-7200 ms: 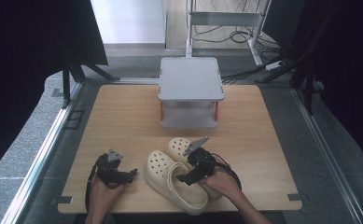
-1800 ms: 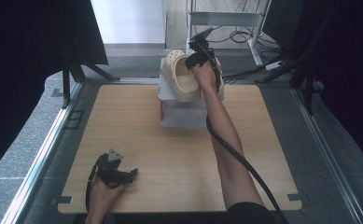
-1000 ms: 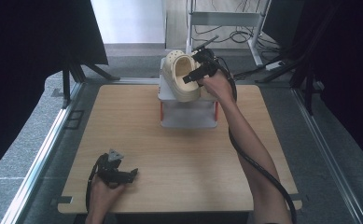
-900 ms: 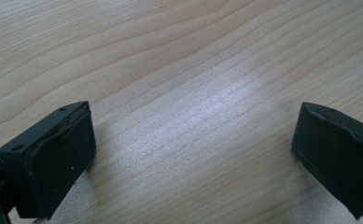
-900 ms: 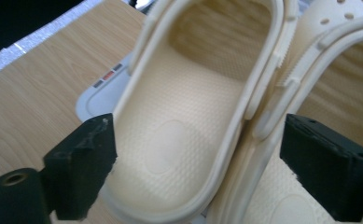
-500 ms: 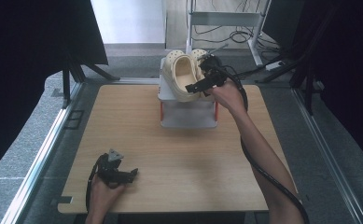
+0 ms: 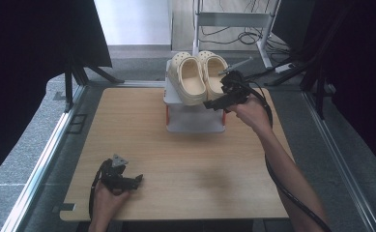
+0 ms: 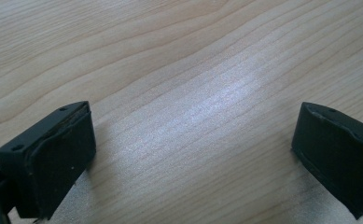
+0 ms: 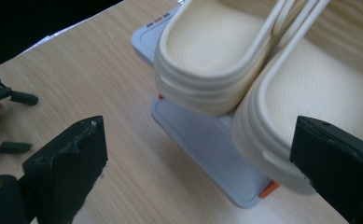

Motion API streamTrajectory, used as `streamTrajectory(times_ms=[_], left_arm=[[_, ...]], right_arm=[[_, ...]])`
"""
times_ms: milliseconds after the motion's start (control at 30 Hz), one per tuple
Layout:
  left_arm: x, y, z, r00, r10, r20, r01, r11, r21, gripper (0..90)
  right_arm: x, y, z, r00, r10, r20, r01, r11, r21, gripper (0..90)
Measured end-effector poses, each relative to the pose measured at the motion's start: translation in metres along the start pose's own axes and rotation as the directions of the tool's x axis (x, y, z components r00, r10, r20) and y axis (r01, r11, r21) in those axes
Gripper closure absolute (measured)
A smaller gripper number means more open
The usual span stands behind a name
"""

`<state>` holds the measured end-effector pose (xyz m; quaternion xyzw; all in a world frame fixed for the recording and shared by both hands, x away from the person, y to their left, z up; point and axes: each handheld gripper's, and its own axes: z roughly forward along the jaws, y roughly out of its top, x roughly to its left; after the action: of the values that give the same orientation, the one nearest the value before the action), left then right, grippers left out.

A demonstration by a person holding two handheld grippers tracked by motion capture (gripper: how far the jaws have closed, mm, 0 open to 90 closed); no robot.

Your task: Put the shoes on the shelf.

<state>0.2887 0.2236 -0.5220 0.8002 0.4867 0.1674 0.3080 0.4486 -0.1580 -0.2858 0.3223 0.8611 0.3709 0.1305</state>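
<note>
**Two cream clogs on the grey rack, both tongs wide and empty**

High view: a pale wooden tabletop [image 7: 176, 159] carries a small grey two-level plastic shoe rack with orange corner pieces [image 7: 195, 123] at about twelve o'clock on the board. On its top shelf lie two cream foam clogs side by side, toes pointing to twelve o'clock: the left clog [image 7: 189, 77] overhangs the shelf's near edge, and the right clog [image 7: 214, 72] lies touching it. The right gripper [image 7: 213, 104], black with a trailing cable, hangs just beside the heel of the right clog, at the rack's four o'clock corner, its tips pointing toward nine o'clock. Its jaws have just been opening and nothing lies between them. The left gripper [image 7: 136, 180] rests on the board at about seven o'clock, well apart from the rack, with a grey three-cornered plate on top.

Left gripper view: the two black jaws stand far apart at eight and four o'clock, and between them is bare wood grain; the tongs hold nothing.

Right gripper view: the jaws stand wide at seven and four o'clock. Between them and above show the heels of both clogs, the right clog [image 9: 310, 107] near the four o'clock jaw without being pinched, the left clog [image 9: 207, 60] toward twelve o'clock. Below them the rack's lower shelf [image 9: 212, 149] juts out. The left gripper [image 9: 2, 116] lies at nine o'clock.
</note>
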Motion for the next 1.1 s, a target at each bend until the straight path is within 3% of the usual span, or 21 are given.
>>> streamTrajectory(times_ms=[267,833,1100], left_arm=[[0.000,0.000,0.000,1.0000,-0.003,0.000,0.003,1.0000,-0.002,0.0],[0.000,0.000,0.000,1.0000,-0.003,0.000,0.003,1.0000,-0.002,0.0],[0.000,0.000,0.000,1.0000,-0.002,0.000,0.002,1.0000,-0.001,0.0]], right_arm=[[0.004,-0.023,-0.006,0.9998,0.006,-0.018,-0.006,1.000,0.004,3.1],[0.019,-0.067,-0.023,0.9987,-0.035,-0.037,0.034,0.999,-0.015,3.1],[0.019,-0.096,-0.027,0.9990,-0.024,-0.037,0.023,1.000,-0.022,4.2]])
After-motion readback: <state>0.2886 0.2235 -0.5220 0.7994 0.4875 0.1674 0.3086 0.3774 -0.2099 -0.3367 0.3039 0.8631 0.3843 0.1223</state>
